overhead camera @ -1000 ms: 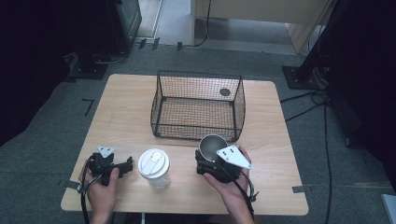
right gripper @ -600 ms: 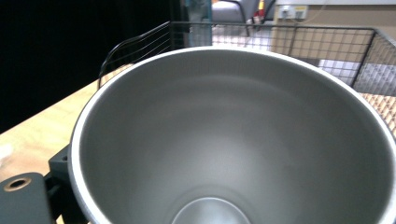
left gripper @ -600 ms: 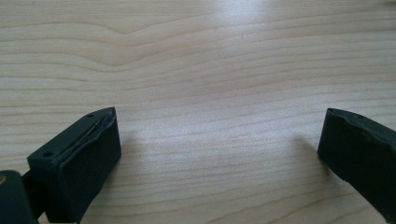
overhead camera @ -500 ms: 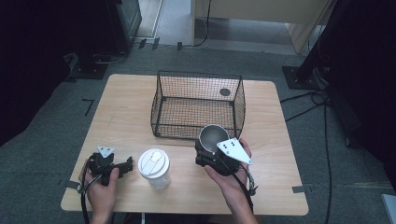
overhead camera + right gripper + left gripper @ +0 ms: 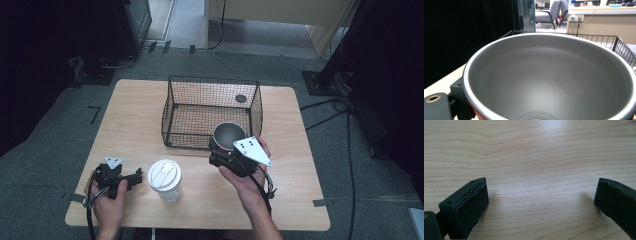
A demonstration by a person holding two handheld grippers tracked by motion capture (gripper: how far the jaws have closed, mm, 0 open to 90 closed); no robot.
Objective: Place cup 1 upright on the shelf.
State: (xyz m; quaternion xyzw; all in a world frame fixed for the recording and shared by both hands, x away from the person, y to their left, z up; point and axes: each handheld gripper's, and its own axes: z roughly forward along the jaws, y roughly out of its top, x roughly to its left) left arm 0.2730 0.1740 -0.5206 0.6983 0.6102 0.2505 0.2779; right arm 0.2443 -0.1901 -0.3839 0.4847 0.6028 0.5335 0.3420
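On the table (image 5: 140,110), the wire basket (image 5: 210,112) sits toward the far side. The lidded cup (image 5: 165,179) stands near the front edge, left of the metal cup (image 5: 229,136) at the basket's front wall.

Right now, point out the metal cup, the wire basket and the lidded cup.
metal cup (image 5: 229,134), high view, on its grey inside wall.
wire basket (image 5: 172,111), high view, on its left mesh wall.
lidded cup (image 5: 164,174), high view, on the middle of its white lid.
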